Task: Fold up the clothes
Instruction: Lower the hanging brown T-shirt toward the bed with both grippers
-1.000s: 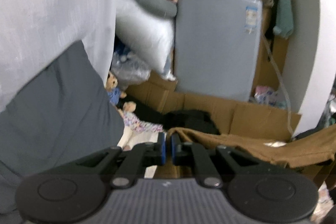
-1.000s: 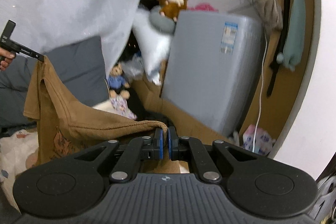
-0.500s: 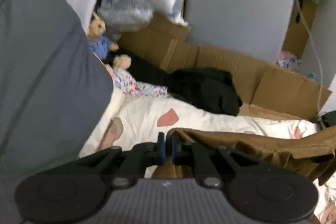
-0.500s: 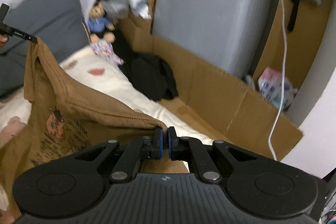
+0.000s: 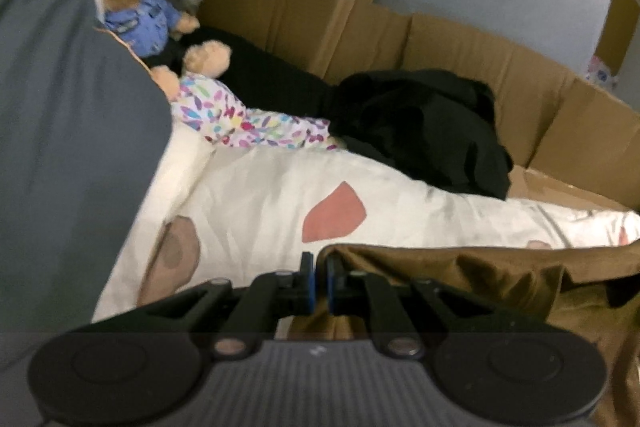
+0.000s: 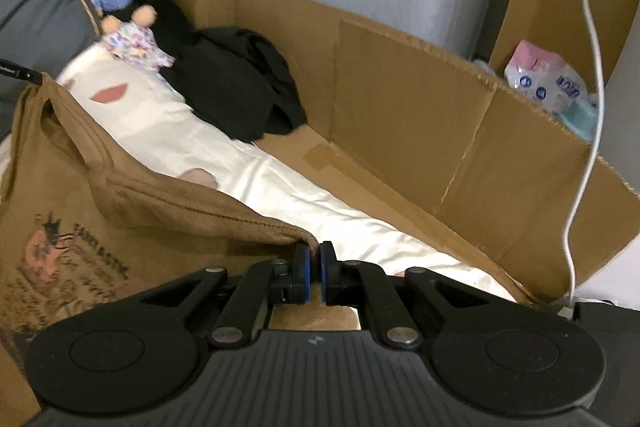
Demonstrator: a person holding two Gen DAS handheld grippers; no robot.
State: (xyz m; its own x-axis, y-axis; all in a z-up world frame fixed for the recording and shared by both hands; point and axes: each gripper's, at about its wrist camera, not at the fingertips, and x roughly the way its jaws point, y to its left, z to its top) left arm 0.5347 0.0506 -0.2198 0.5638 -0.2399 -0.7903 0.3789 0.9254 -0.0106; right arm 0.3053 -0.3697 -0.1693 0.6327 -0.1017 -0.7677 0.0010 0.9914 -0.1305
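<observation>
A brown T-shirt (image 6: 80, 211) with a printed picture on its front hangs stretched between my two grippers, low over a white bedsheet (image 6: 280, 183). My right gripper (image 6: 314, 259) is shut on one top corner of the brown T-shirt. My left gripper (image 5: 319, 267) is shut on the other corner, and the cloth (image 5: 480, 271) runs off to the right of it in the left wrist view. The left gripper's tip (image 6: 24, 75) shows at the far left of the right wrist view, holding the shirt's far corner.
A heap of black clothes (image 5: 420, 123) lies at the far edge of the sheet, next to a cardboard wall (image 6: 440, 107). A teddy bear in blue (image 5: 140, 15) and a floral doll (image 5: 248, 123) lie by a grey cushion (image 5: 60, 127). A white cable (image 6: 588, 67) hangs on the right.
Both grippers have come down and tipped toward the bed with the brown T-shirt held between them. The view has dropped from the room's upper shelves and wall to the sheet.
</observation>
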